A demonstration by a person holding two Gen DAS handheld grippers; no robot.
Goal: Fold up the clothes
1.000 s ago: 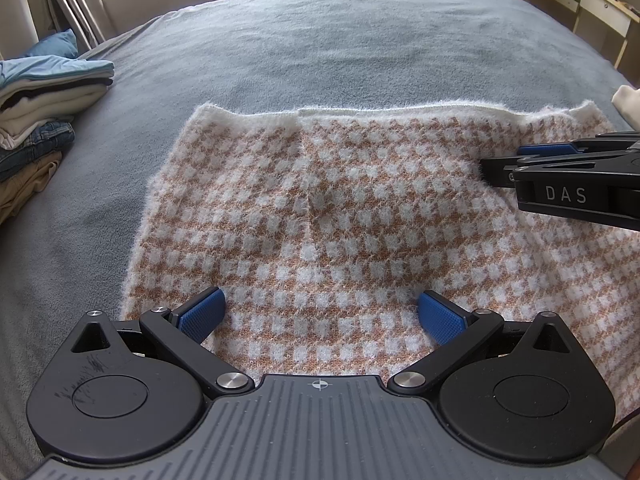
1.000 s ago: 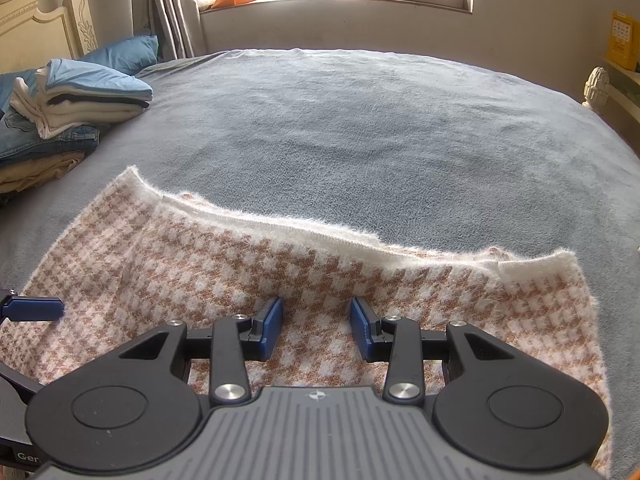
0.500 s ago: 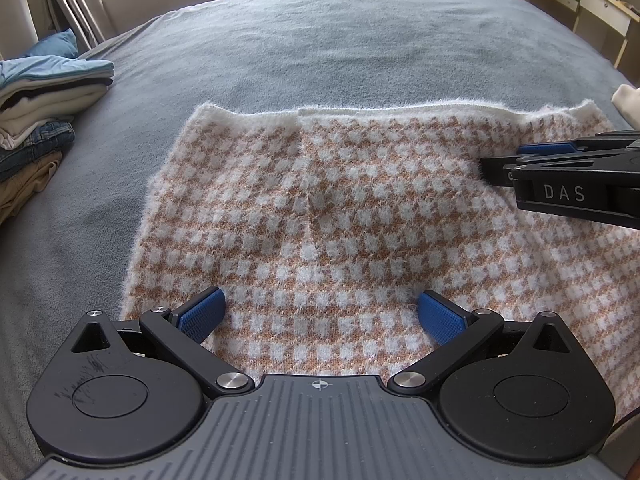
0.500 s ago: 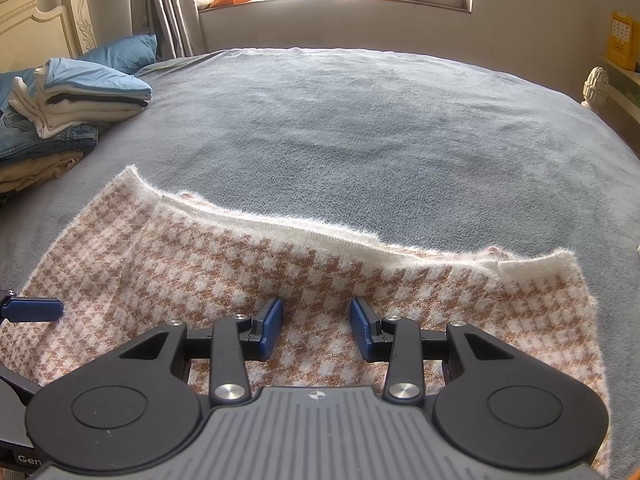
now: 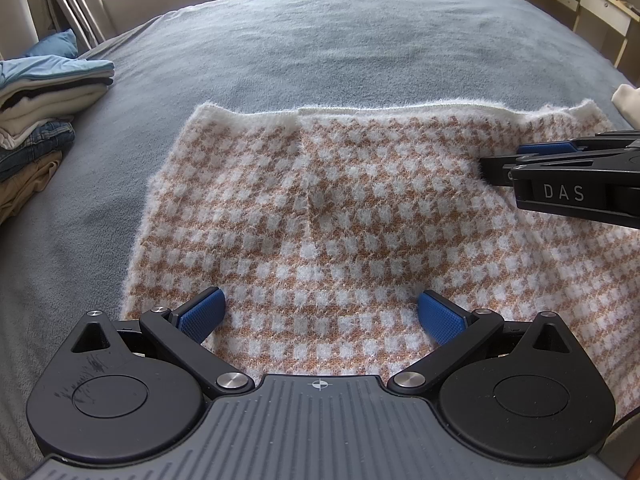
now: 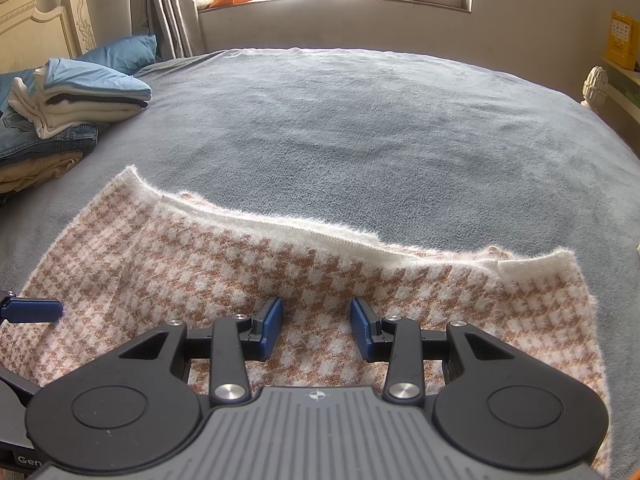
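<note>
We see the checked sweater [image 5: 352, 216] lying flat on the grey bed [image 5: 340, 52], spread directly under and ahead of both grippers, its white ribbed edge on the far side. Our left gripper [image 5: 320, 312] hovers over the near part of the sweater with its blue pads spread wide, nothing between them, and our right gripper [image 6: 316, 326] has its pads apart too, over the fabric. Far off to the left of both sits a stack of folded clothes [image 6: 60, 108].
</note>
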